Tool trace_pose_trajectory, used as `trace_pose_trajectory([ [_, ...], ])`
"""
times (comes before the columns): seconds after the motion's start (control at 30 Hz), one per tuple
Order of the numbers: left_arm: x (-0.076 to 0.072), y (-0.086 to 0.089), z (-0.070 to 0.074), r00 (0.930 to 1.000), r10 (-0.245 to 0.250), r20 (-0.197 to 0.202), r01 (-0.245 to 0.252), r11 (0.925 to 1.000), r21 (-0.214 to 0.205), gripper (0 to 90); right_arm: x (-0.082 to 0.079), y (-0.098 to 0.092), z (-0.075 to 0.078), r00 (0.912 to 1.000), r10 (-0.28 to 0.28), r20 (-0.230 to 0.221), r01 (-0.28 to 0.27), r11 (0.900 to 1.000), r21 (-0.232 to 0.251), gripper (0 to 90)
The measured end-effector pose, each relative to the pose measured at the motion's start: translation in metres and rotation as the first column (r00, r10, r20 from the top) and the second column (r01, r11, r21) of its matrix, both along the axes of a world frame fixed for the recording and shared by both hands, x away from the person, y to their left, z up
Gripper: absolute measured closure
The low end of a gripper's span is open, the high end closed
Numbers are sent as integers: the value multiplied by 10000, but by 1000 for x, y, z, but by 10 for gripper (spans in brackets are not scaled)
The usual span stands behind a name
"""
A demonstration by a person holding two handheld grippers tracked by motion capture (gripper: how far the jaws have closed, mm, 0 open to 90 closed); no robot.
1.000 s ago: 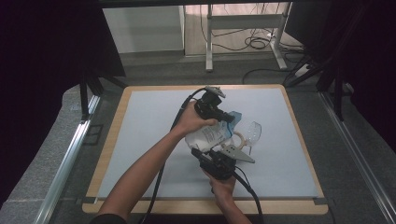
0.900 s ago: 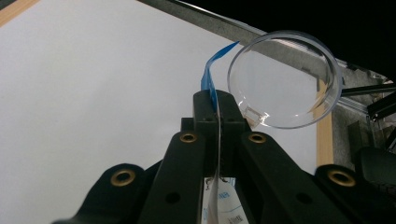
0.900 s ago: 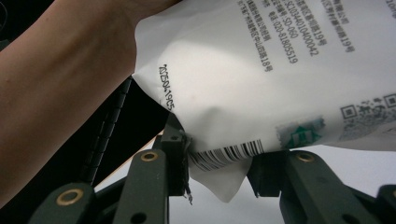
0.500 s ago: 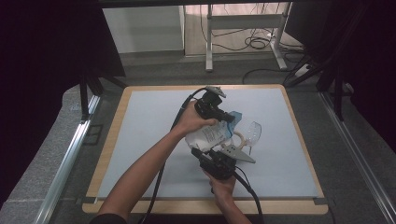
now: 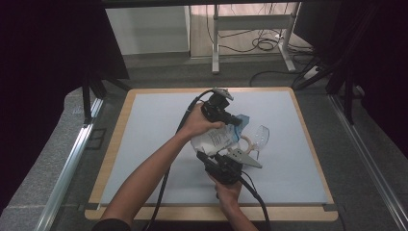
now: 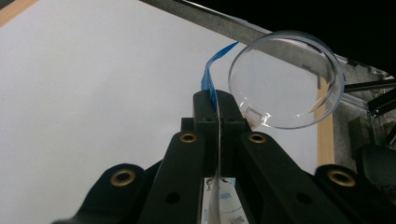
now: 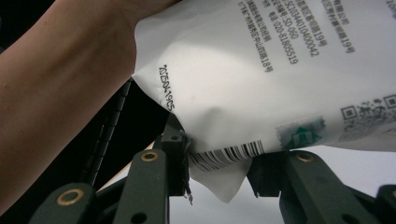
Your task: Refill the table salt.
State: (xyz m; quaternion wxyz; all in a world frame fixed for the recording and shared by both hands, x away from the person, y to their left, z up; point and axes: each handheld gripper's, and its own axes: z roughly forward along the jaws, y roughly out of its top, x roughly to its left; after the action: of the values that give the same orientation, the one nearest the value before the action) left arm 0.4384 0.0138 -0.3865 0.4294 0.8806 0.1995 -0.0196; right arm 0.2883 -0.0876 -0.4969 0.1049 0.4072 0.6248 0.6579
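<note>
Currently: white pouch [image 5: 215, 139] held above the bench [image 5: 144, 125] between both tongs.
Left tongs [image 6: 217, 105] clamped fully on the pouch's blue top edge [image 6: 208, 77]; right tongs [image 7: 219, 175] part-closed, gripping the bottom corner by the barcode. Pouch raised near bench centre, just beside a clear round dish [image 6: 285, 79] and a looped cream band [image 5: 248, 143].
</note>
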Motion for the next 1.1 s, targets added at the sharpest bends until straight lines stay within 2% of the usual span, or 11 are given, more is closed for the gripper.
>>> trace_pose_trajectory([
  [1.1, -2, 0, -2, 10000, -49, -84, 48, 9999, -119, 897, -2, -2, -2, 10000, 45, 11, -45, 10000, -25, 648],
])
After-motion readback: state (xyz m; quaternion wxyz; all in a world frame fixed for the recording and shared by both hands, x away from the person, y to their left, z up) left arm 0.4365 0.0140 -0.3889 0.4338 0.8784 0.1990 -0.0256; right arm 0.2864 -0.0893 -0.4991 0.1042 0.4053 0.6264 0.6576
